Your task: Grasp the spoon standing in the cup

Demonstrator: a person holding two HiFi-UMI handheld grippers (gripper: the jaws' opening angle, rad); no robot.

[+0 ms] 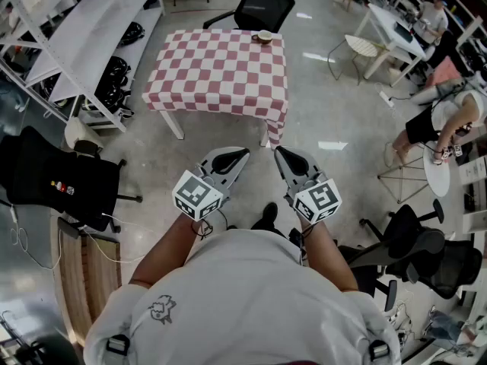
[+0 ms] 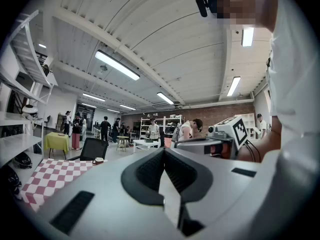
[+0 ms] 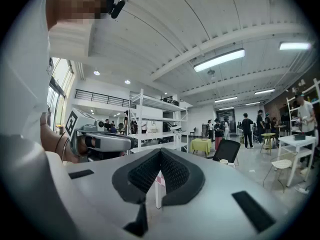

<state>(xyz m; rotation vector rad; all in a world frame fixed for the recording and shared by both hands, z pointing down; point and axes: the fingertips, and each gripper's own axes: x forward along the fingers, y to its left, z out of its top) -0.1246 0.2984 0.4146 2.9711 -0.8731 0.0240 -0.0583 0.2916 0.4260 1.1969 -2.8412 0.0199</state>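
A cup [image 1: 265,36] stands at the far edge of a table under a red-and-white checked cloth [image 1: 221,74]; the spoon in it is too small to make out. In the left gripper view the cup [image 2: 98,160] shows far off on the same table. My left gripper [image 1: 240,153] and right gripper [image 1: 280,152] are held side by side close to my body, well short of the table. Both are shut, tips touching, with nothing between them. The left gripper [image 2: 164,151] and right gripper [image 3: 160,152] point level across the room.
A black office chair [image 1: 262,6] stands behind the table. White metal shelving [image 1: 84,36] runs along the left. A dark chair [image 1: 53,177] is at my left, more black chairs [image 1: 426,249] at my right. People sit and stand near white tables [image 1: 396,29] at far right.
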